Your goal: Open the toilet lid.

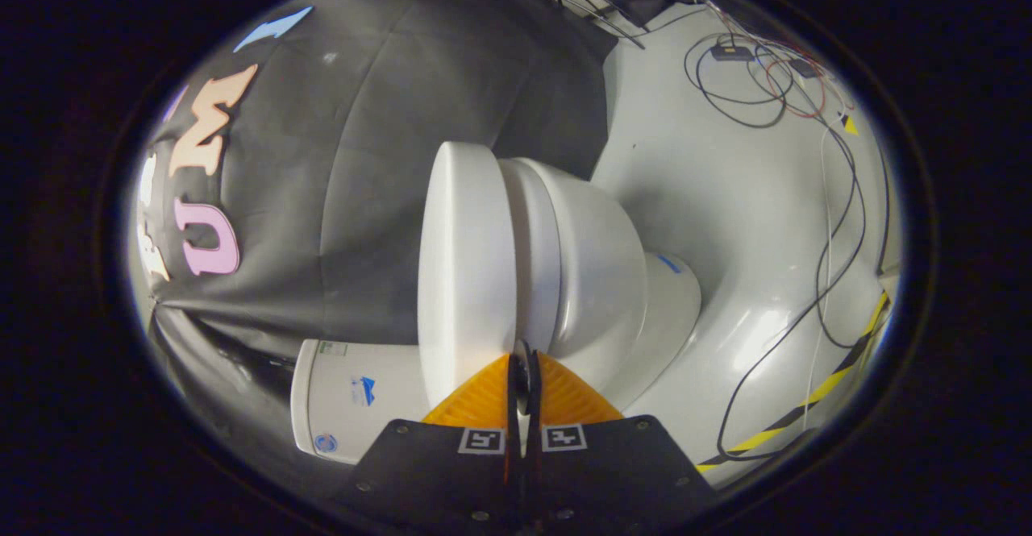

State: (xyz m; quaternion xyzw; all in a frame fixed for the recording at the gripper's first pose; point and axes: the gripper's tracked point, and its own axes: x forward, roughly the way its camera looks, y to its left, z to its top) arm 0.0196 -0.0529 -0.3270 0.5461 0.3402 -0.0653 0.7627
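The view is rolled on its side. A white toilet stands on the floor, with its lid (466, 266) lying down against the seat (536, 254) and the bowl (601, 270) beyond that. The tank (351, 399) sits beside the lid, close to the fingers. My gripper (522, 356) has its orange fingers (484, 399) pressed nearly together, with only a thin slit between them. Their tips sit right at the seam where the lid's rim meets the seat. Nothing shows between the fingers.
A glossy white floor (742, 222) spreads past the bowl. Loose black and red cables (758, 85) trail over it, and a yellow-and-black tape strip (814, 395) runs across it. Black cloth (379, 157) hangs behind the toilet.
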